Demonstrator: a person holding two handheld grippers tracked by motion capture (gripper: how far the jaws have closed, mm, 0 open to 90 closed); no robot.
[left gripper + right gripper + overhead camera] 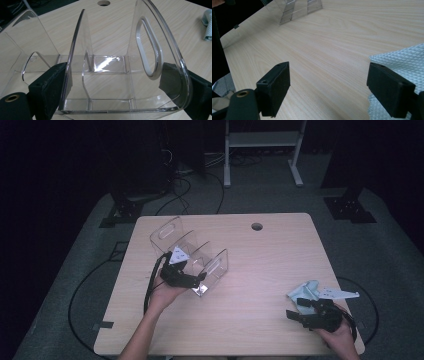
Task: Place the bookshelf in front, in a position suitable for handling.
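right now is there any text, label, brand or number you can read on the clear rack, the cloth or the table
None: no readable text.
Clear acrylic rack: bare, no label or print.
Light blue cloth: a woven waffle pattern, no tag in sight.
Wooden table: plain grain and a round cable hole, no markings.

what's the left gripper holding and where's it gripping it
The left gripper clamps the clear plastic divided organizer across its end compartment, jaws outside a divider and the handled end wall.

The rack's (110, 62) near edge runs off the bottom of the left gripper view. Behind the rack there, the cloth (207, 25) is cut by the right edge. In the high view, the right gripper (300, 312) hides part of the cloth.
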